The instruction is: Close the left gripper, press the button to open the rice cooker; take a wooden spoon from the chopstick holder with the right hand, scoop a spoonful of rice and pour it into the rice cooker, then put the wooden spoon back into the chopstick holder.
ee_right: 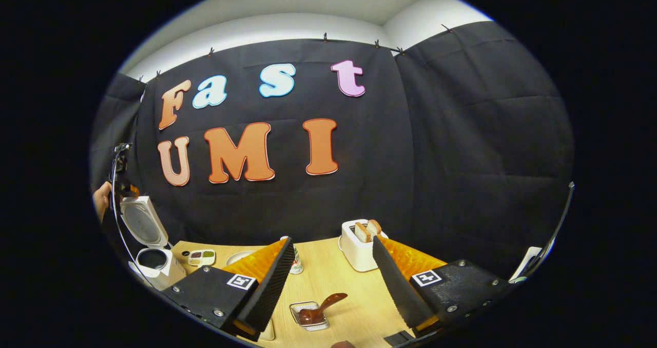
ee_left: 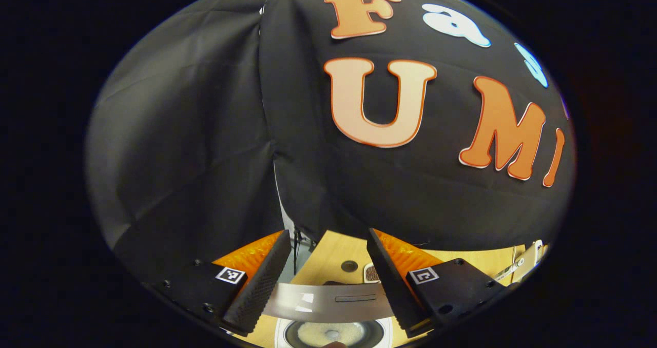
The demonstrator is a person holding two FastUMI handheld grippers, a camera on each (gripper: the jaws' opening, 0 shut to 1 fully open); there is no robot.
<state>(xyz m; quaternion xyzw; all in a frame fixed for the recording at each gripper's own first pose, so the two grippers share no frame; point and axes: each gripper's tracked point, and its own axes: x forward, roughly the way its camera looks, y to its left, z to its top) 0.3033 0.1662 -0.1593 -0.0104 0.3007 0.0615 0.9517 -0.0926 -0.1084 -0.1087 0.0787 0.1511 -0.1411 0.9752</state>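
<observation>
The rice cooker (ee_right: 154,258) stands at the far left of the wooden table (ee_right: 328,276) in the right gripper view, a white body with its lid (ee_right: 143,222) swung up and back, the pale round inner face of the lid turned toward the room and the dark mouth of the pot open below it; in the left gripper view the same cooker (ee_left: 331,332) lies directly beneath the camera, the raised lid's edge showing as a grey metallic band between the fingers and a pale grainy bed visible in the round pot at the bottom edge; near the middle of the table a dark wooden spoon (ee_right: 322,307) rests with its bowl in a small clear square dish (ee_right: 309,314), handle tilted up to the right; behind it stand a white toaster (ee_right: 359,248) with two slices of bread in its slots, a small can (ee_right: 296,263), and a little tray of compartments (ee_right: 201,257) beside the cooker; the right gripper (ee_right: 331,281) hangs above the spoon with its fingers spread wide and nothing between them; the left gripper (ee_left: 326,281) hangs over the cooker, fingers likewise spread apart.
</observation>
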